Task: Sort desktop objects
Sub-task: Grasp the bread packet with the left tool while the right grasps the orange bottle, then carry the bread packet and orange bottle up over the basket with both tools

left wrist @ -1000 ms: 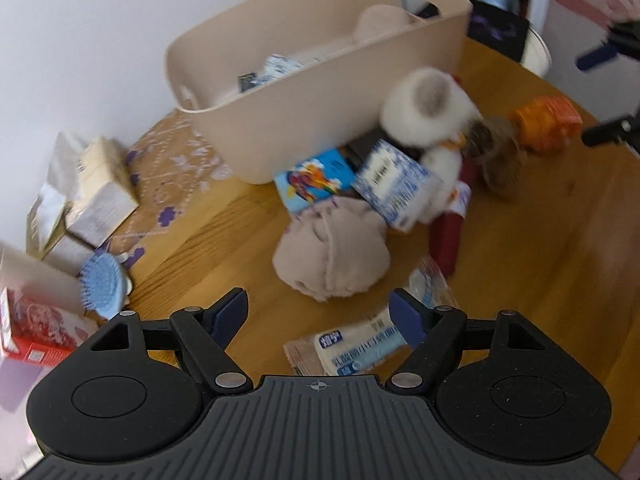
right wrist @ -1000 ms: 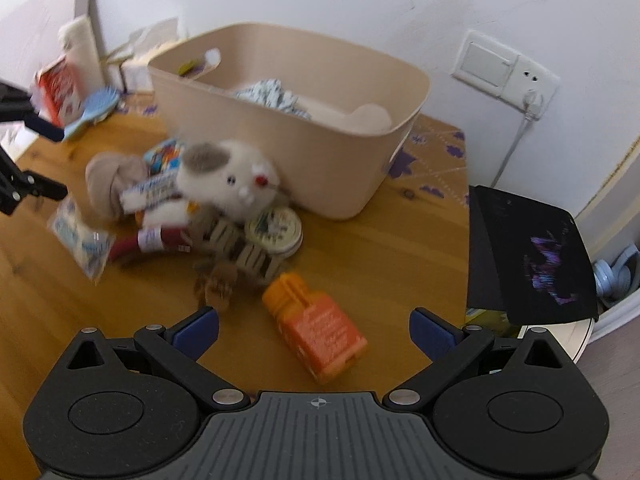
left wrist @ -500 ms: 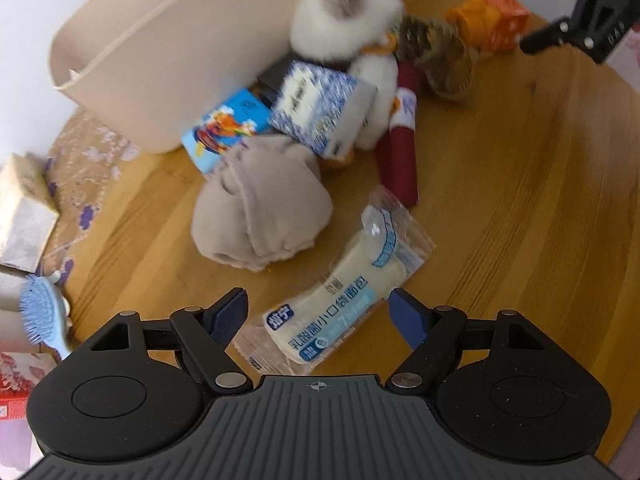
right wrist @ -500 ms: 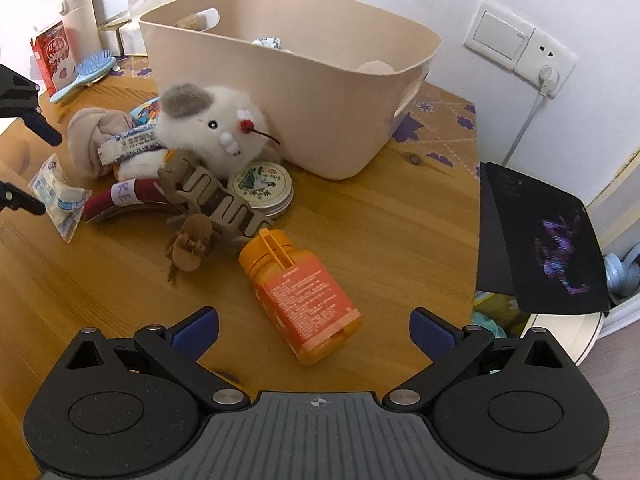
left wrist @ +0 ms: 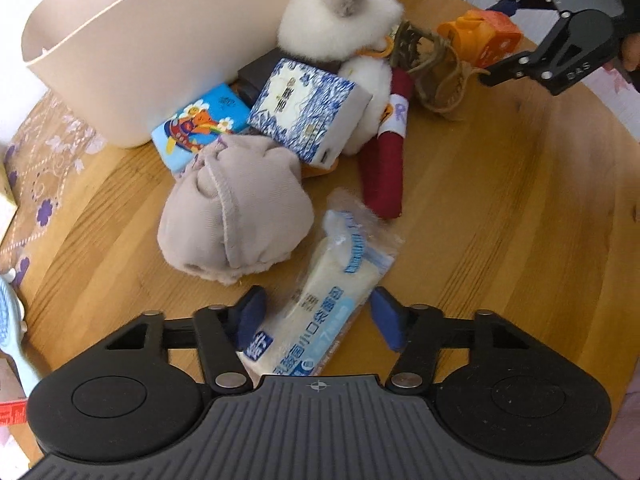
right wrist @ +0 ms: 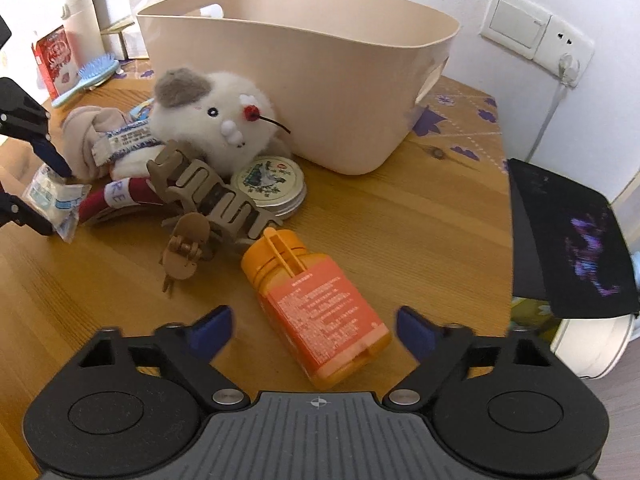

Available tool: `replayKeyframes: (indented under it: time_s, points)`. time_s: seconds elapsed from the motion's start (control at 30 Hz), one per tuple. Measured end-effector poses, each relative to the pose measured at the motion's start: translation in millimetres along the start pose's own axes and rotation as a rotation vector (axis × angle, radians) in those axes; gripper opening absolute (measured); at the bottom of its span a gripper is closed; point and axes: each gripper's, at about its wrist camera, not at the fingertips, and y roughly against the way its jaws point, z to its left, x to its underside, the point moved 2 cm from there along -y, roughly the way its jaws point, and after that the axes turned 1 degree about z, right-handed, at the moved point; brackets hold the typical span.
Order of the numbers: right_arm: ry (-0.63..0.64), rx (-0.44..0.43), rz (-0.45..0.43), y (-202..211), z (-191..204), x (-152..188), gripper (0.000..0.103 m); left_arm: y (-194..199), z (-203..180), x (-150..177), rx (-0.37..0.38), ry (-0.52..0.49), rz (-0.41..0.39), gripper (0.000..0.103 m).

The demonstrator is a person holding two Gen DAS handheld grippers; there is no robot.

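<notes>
Both tongs are closing at once. Seen from the left wrist, the left gripper [left wrist: 316, 316] straddles the wrapped bread packet [left wrist: 324, 300] lying on the wooden table [left wrist: 500, 220]; its blue pads sit just beside the wrapper on either side, and I cannot see them pressing it yet. Beyond it the pile waits: a balled beige cloth [left wrist: 236, 216], a blue-and-white tissue pack [left wrist: 308, 108], a cartoon-printed pack [left wrist: 196, 124], a plush mouse [left wrist: 340, 16] and a dark red tube [left wrist: 386, 160], all crowded against the beige bin [left wrist: 132, 48]. Bare tabletop lies to the right of the packet, so a lift straight up looks clear; the cloth sits close on the left.

From the right wrist, the right gripper [right wrist: 312, 328] hangs spread around the orange bottle [right wrist: 316, 300], which lies on its side between the jaws, with gaps showing on both sides. A brown hair claw [right wrist: 208, 196] and a round tin [right wrist: 270, 184] lie just past the bottle's cap. The bin's inside is hidden from here, so what has been sorted I cannot tell; most items are plainly still out. The table's edge and a dark pad [right wrist: 568, 240] stand off to the right, well apart from the bottle.
</notes>
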Motion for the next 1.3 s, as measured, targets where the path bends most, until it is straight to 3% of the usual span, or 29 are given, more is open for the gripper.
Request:
replayKeyframes:
  time_s: [0.07,0.13,0.2,0.43,0.7,0.9,1.03,1.3]
  points:
    - [-0.001,-0.006,0.011,-2.2,1.1,0.3,0.073,1.3,-2.0,-1.4,0.002,-0.01,-0.002,0.042]
    - [-0.008,-0.011,0.017,-3.3,1.3,1.2,0.049,1.7,-3.5,-2.8,0.004,-0.017,0.001,0.036]
    - [-0.02,-0.036,0.015,-2.3,2.3,1.8,0.036,1.9,-4.5,-3.2,0.005,-0.018,0.001,0.034]
    - [-0.014,-0.045,0.029,4.2,17.5,10.6,0.036,5.7,-8.3,-1.2,-0.005,0.009,-0.006,0.025]
    - [-0.037,-0.059,0.022,22.1,33.1,21.8,0.036,11.6,-14.3,7.0,-0.016,0.037,-0.017,0.022]
    - [-0.051,-0.057,-0.003,39.0,43.0,28.7,0.036,12.1,-17.2,-4.1,-0.012,0.056,-0.02,0.02]
    - [-0.061,-0.056,-0.019,48.8,46.4,33.0,0.036,22.7,-23.3,19.0,-0.014,0.061,-0.033,0.02]
    - [-0.067,-0.034,-0.065,72.9,57.4,37.2,0.036,46.2,-24.9,30.0,-0.047,0.079,-0.068,0.02]
